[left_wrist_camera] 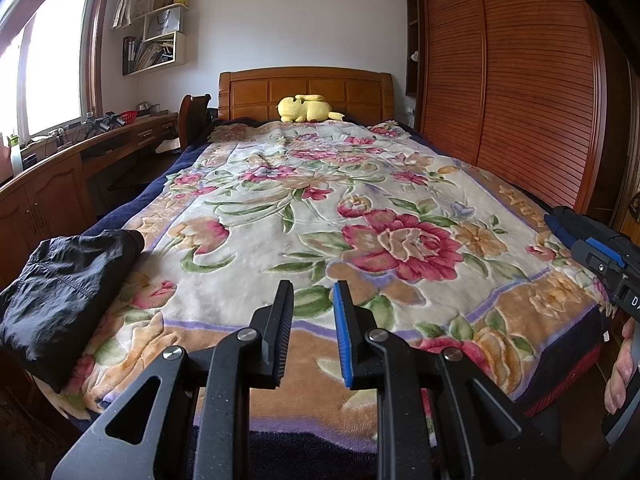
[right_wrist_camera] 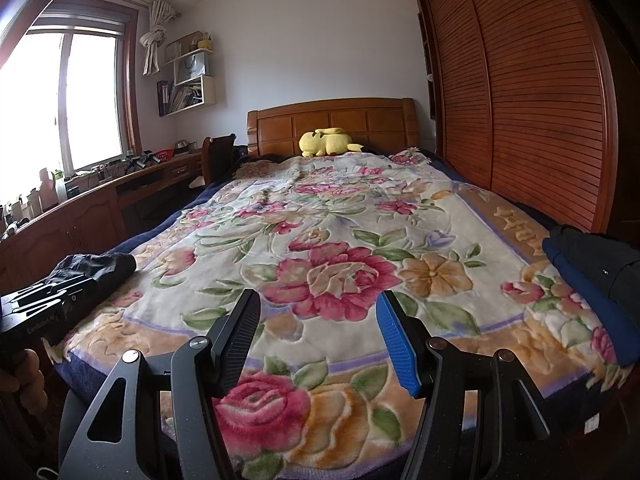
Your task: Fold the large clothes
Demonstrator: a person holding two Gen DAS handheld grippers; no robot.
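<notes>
Both grippers are held above the bed's foot, nothing grasped: left gripper point(left_wrist_camera: 313, 320) jaws narrowly parted, right gripper point(right_wrist_camera: 318, 336) jaws wide. Black garment point(left_wrist_camera: 68, 292) lies bunched at the floral blanket's point(left_wrist_camera: 320, 208) left edge; dark clothes point(right_wrist_camera: 596, 264) are piled at right, leaving the middle free for folding.

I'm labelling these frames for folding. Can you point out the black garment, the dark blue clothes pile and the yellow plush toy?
black garment point(left_wrist_camera: 68, 280): left wrist view, middle of its crumpled fabric.
dark blue clothes pile point(right_wrist_camera: 580, 276): right wrist view, blue side of the stack.
yellow plush toy point(left_wrist_camera: 306, 109): left wrist view, its body.
</notes>
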